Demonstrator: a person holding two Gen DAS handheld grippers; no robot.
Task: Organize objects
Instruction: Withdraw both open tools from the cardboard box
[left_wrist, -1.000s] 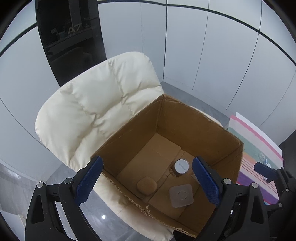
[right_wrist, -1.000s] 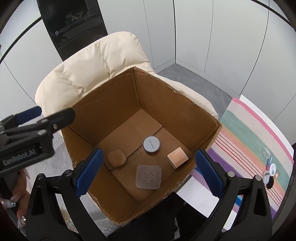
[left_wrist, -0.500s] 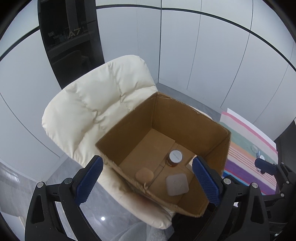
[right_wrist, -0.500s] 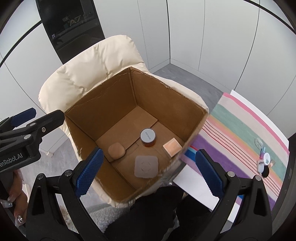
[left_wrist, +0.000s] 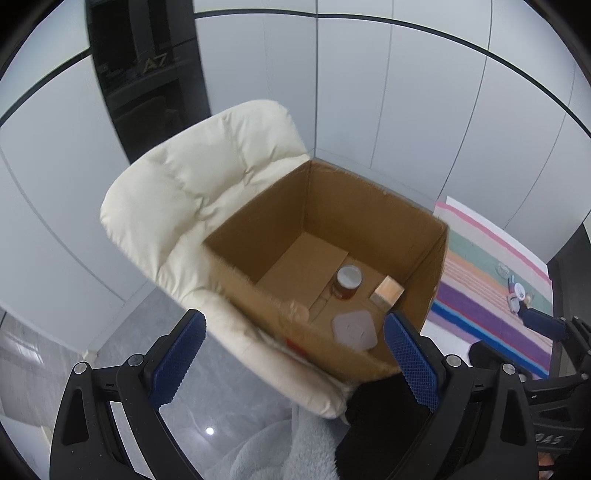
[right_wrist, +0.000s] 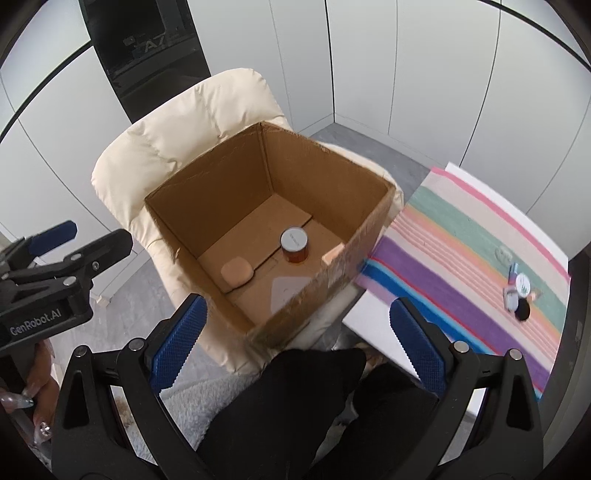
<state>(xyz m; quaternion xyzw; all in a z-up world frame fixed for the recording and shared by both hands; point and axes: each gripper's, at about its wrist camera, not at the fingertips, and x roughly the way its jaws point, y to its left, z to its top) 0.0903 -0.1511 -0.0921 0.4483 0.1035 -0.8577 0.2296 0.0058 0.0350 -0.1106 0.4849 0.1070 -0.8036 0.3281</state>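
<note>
An open cardboard box (left_wrist: 373, 210) (right_wrist: 207, 206) rests on a cream padded chair (left_wrist: 192, 188) (right_wrist: 177, 129). Inside stand an amber jar with a grey lid (left_wrist: 348, 281) (right_wrist: 294, 243), a pale square lid (left_wrist: 354, 329) (right_wrist: 286, 295), a tan rounded sponge (right_wrist: 237, 272) and a peach block (left_wrist: 387, 294) (right_wrist: 331, 254). My left gripper (left_wrist: 293, 356) hangs open and empty above the box's near edge. My right gripper (right_wrist: 293, 341) is open and empty too, held back from the box. Several small items (right_wrist: 520, 295) (left_wrist: 517, 295) lie on the striped cloth.
A striped cloth (right_wrist: 472, 258) (left_wrist: 491, 280) covers a white table right of the chair. Dark trousers (right_wrist: 295, 406) and a grey fluffy fabric (left_wrist: 280, 446) are below the grippers. A hand (right_wrist: 33, 398) holds the left gripper's handle. White wall panels and a dark panel (left_wrist: 147, 74) stand behind.
Both grippers have pulled back and up from the box, which now looks smaller and farther. More of the striped cloth shows. Both stay open.
</note>
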